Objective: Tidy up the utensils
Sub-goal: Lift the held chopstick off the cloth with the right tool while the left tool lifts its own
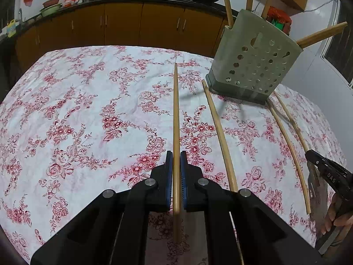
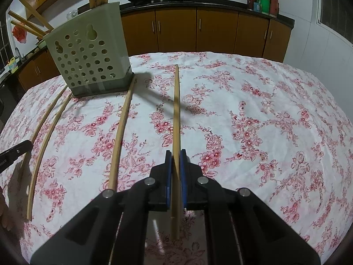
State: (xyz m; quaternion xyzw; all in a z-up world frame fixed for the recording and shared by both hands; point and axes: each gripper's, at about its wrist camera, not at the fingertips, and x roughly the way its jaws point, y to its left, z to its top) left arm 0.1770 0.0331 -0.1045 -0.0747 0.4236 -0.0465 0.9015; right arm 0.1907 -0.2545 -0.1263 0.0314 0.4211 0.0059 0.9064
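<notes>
My left gripper [image 1: 176, 158] is shut on a wooden chopstick [image 1: 175, 114] that points forward over the floral tablecloth. My right gripper [image 2: 175, 154] is shut on another wooden chopstick [image 2: 176, 110], also pointing forward. A grey-green perforated utensil holder [image 1: 253, 66] stands at the far right in the left wrist view and at the far left in the right wrist view [image 2: 88, 53]; several chopsticks stick out of its top. Three loose chopsticks lie on the cloth in front of it [image 1: 220, 137] [image 2: 121, 132]. The right gripper's tip shows at the right edge of the left wrist view [image 1: 326, 167].
The table carries a white cloth with red flowers [image 1: 77, 110]. Brown kitchen cabinets [image 2: 198, 33] and a dark counter with pans run behind it. The other gripper's tip shows at the left edge of the right wrist view [image 2: 15, 152].
</notes>
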